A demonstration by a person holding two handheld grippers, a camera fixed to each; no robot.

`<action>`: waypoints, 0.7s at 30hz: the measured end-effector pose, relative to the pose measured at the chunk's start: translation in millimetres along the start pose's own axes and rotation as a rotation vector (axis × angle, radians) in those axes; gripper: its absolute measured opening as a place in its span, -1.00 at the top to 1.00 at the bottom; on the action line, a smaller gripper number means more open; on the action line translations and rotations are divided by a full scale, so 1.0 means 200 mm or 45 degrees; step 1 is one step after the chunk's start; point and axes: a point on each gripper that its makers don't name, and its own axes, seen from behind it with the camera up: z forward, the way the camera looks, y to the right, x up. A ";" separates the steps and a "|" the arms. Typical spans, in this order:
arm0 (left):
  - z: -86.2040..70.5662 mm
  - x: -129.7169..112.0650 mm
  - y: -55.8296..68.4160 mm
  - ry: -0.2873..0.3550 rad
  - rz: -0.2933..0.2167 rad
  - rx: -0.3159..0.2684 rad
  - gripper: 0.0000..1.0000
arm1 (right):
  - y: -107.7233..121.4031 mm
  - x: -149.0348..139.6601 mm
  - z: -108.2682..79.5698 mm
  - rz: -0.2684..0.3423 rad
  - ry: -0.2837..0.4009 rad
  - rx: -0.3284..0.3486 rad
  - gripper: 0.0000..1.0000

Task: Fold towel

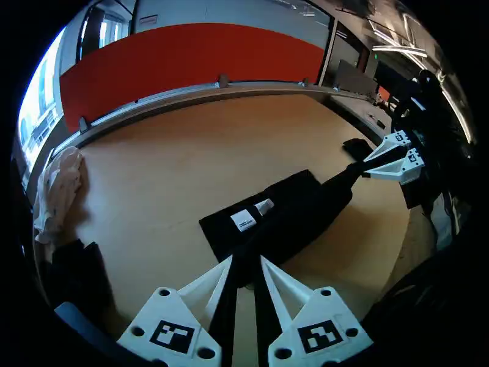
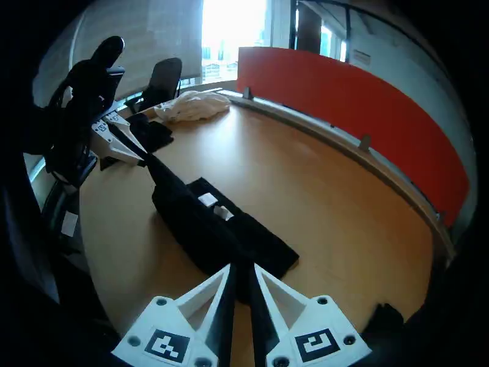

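Observation:
A black towel (image 1: 287, 211) with white labels (image 1: 243, 220) lies stretched along the wooden table (image 1: 183, 159), one long edge raised between the two grippers. My left gripper (image 1: 246, 264) is shut on the near end of that edge. At the far end my right gripper (image 1: 365, 169) pinches the towel's other corner. In the right gripper view the towel (image 2: 202, 226) runs from my right gripper (image 2: 241, 269), shut on it, up to my left gripper (image 2: 143, 158), held by a person in dark clothing.
A red partition (image 1: 183, 55) lines the table's far edge. A crumpled white cloth (image 2: 192, 104) and dark cloths (image 2: 153, 131) lie at one end of the table, beside office chairs (image 2: 162, 79). Another small dark cloth (image 1: 357, 147) lies near the right gripper.

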 end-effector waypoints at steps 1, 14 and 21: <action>0.01 0.00 0.00 -0.003 0.001 -0.001 0.68 | 0.00 0.00 0.01 0.000 -0.005 -0.001 0.74; 0.15 -0.04 -0.06 -0.050 0.023 0.004 0.68 | 0.07 -0.06 0.15 0.011 -0.057 0.000 0.74; 0.24 -0.06 -0.10 -0.072 0.031 0.011 0.68 | 0.12 -0.08 0.22 0.022 -0.086 -0.006 0.74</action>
